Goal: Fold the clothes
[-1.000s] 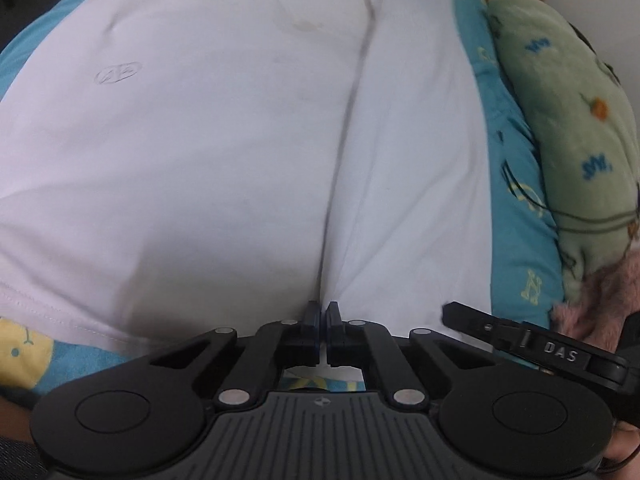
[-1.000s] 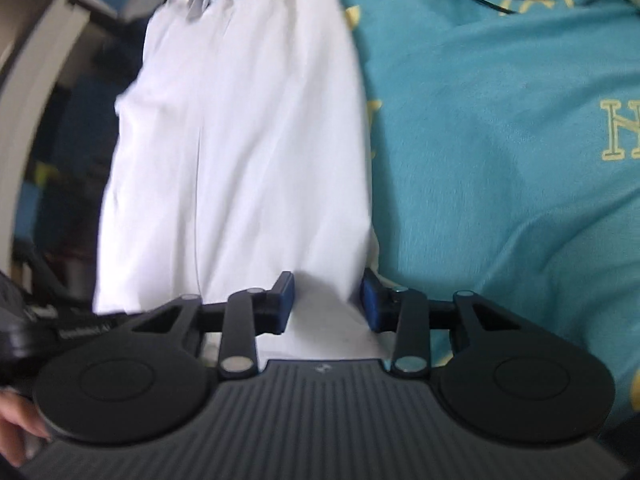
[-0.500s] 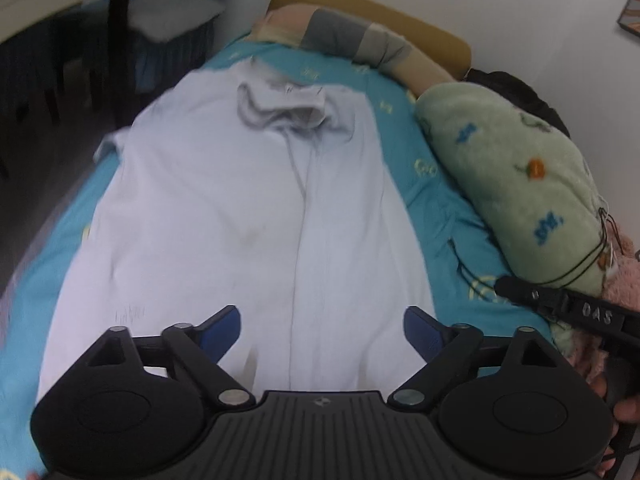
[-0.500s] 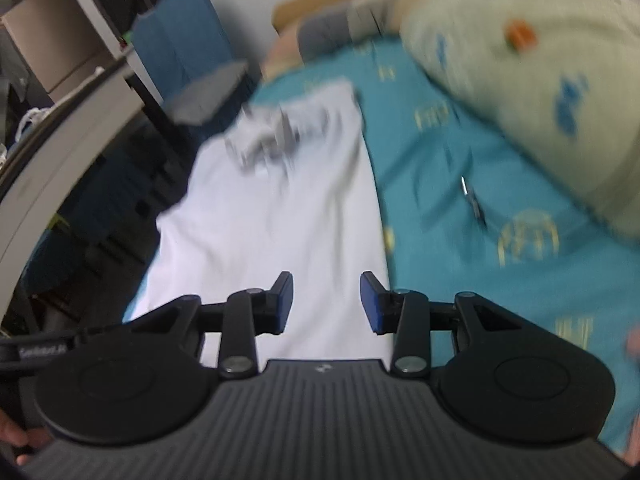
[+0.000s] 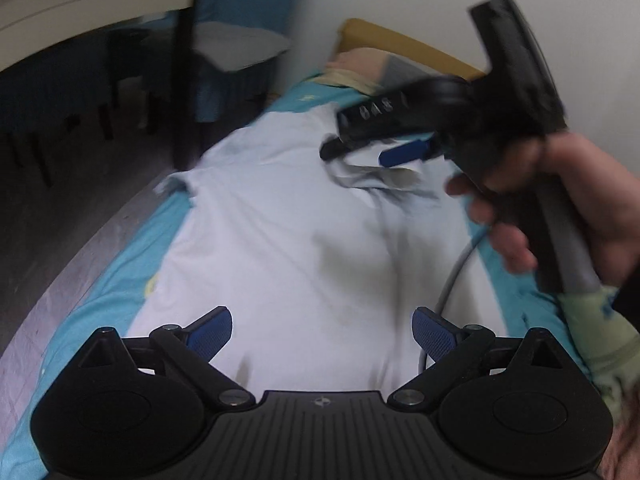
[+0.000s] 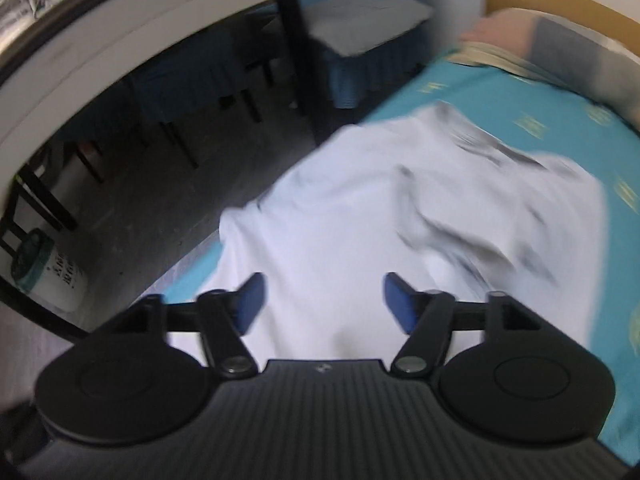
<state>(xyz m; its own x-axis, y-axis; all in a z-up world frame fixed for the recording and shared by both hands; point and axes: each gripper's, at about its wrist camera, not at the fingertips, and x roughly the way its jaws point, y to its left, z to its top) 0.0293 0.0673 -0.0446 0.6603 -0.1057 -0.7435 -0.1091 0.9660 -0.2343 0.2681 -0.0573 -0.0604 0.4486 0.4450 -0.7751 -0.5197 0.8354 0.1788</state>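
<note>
Currently a white shirt (image 5: 288, 240) is spread lengthwise along the bed (image 5: 100, 280), over the turquoise bedsheet (image 6: 520, 104); its long side runs close to the bed's outer edge, beside the dark floor (image 6: 168, 184), and its rumpled collar end (image 6: 492, 148) points toward the headboard (image 5: 404, 44); a crease is seen down the body of the cloth, so one lengthwise fold seems to have been made already. The left claw (image 5: 322, 330) is held wide above the near hem, with nothing between its blue pads; the right claw (image 6: 322, 300) is likewise spread wide and empty, and in the left view it is seen carried over the collar end, much blurred. The cloth is judged light, limp and without stiffness; it will sag and drag wherever it is not supported, and a pinch on a single layer would let the folded layers slide apart. A hold is best taken at the corners of one short end, all layers being caught together at the hem or at the shoulders, one claw to each corner; the smooth sheet beneath may be caught up by a deep pinch, so a shallow grip at the very edge is advised.
</note>
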